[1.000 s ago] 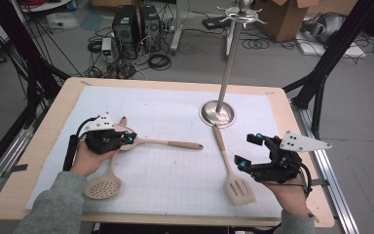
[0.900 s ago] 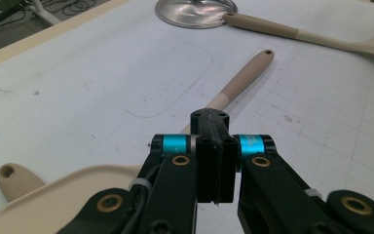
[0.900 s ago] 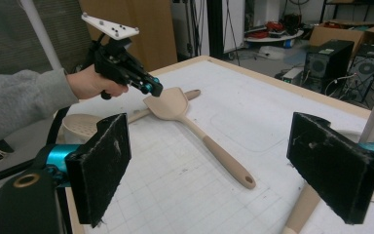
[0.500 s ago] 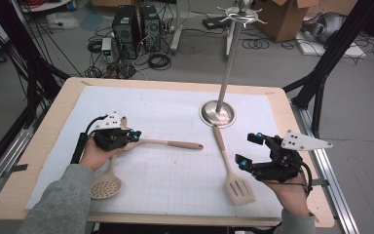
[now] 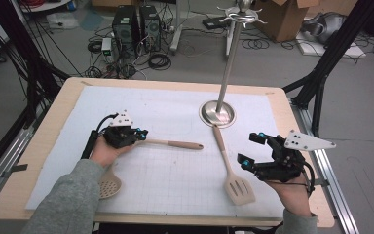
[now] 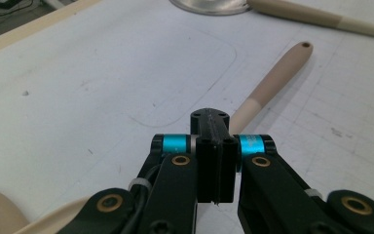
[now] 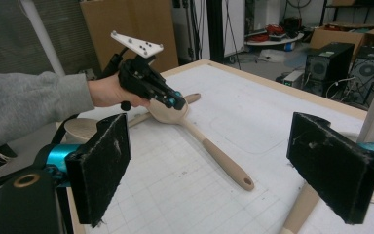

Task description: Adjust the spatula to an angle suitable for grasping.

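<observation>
While my left claw (image 5: 137, 134) sits low over the worktop (image 5: 44, 141), its jaws are pressed fully together with nothing between them; the left gripper view shows the two black pads meeting face to face.

Item one: wooden spoon (image 5: 168, 144), lying flat on the white gridded mat (image 5: 175, 175). Its bowl end lies right at my left claw's tip, and whether they touch I cannot tell. Its handle runs away from that claw towards the middle of the mat, with a small hole at the far end, seen in the left gripper view (image 6: 272, 83) and in the right gripper view (image 7: 214, 156).

Item two: slotted turner (image 5: 231, 168), flat on the mat, blade nearest me, handle tip pointing at the stand's base. It lies just beside my right claw (image 5: 251, 150).

Item three: perforated skimmer (image 5: 109, 185), flat near the front edge, partly under my left forearm.

Item four: metal utensil stand (image 5: 222, 78), upright at the far centre on a round base, hooks at the top.

My right claw is held above the worktop with its jaws spread wide, empty, the padded faces well apart in the right gripper view.
</observation>
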A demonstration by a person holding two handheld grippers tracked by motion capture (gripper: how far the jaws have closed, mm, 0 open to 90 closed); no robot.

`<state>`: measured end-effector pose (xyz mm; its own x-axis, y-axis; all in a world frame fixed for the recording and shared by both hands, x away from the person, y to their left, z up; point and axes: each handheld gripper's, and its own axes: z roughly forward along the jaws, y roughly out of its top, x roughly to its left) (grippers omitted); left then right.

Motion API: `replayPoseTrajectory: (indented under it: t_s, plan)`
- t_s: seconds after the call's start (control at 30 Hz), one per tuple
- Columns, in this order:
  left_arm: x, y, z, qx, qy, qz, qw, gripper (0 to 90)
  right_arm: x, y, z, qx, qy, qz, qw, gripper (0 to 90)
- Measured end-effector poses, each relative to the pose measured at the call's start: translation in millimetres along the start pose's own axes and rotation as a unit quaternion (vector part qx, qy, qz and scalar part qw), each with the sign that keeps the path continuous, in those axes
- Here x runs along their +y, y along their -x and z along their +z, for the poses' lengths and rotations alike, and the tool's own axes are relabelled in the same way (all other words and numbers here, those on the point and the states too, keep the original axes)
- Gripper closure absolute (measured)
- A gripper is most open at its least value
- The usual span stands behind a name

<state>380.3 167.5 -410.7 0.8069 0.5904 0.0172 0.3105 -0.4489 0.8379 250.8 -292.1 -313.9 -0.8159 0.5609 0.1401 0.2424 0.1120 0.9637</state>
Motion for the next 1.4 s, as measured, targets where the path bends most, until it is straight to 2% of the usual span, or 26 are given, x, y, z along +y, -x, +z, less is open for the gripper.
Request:
replayPoseTrajectory:
  t_s: [0.07, 0.13, 0.17, 0.23, 0.37, 0.5, 0.77, 0.9, 1.03, 1.3, 1.4]
  plan:
    - [0.0, 0.8, 2.5, 0.005, 0.003, 0.002, 1.0, 89.7, 0.0, 0.5, -0.7, -0.001, 0.003, -0.003, 1.0, 14.9]
    - [-0.4, -0.8, 3.7, 0.011, 0.007, -0.006, 0.9999, 89.7, -0.4, 1.0, -1.7, 0.0, 0.002, 0.0, 1.0, 14.9]
    - [-1.0, -1.7, 4.7, 0.013, 0.005, -0.012, 0.9998, 89.7, -0.4, 1.0, -1.7, 0.0, 0.002, 0.0, 1.0, 14.9]
    - [-2.3, -3.7, 6.0, 0.016, -0.002, -0.011, 0.9998, 89.7, -0.6, 1.8, -2.9, -0.002, 0.004, 0.004, 1.0, 14.9]
    - [-4.3, -6.2, 8.8, 0.009, -0.002, -0.024, 0.9997, 89.7, -0.2, 1.9, -3.2, -0.001, 0.006, 0.003, 1.0, 14.9]
    - [-6.6, -6.0, 13.4, 0.005, -0.019, -0.017, 0.9997, 89.7, -0.2, 1.5, -2.2, 0.0, 0.004, 0.004, 1.0, 14.8]
    - [-7.4, -3.4, 23.4, 0.003, -0.038, -0.02, 0.9991, 89.7, -0.7, 2.9, -3.6, 0.001, 0.006, 0.006, 1.0, 14.9]
    - [-9.7, -6.8, 25.8, 0.004, -0.034, -0.034, 0.9988, 89.7, -0.9, 3.8, -5.1, 0.001, 0.011, 0.007, 0.9999, 14.8]
    - [-10.0, -7.4, 26.4, 0.0, -0.035, -0.032, 0.9989, 89.7, -0.8, 4.3, -5.4, 0.001, 0.012, 0.008, 0.9999, 14.9]
    - [-9.0, -6.6, 25.4, 0.001, -0.04, -0.044, 0.9983, 89.7, -0.6, 4.2, -4.0, 0.003, 0.009, 0.006, 0.9999, 14.9]
    - [-8.4, -5.4, 25.0, 0.001, -0.041, -0.038, 0.9984, 89.7, -0.6, 4.3, -4.5, 0.002, 0.01, 0.009, 0.9999, 14.9]
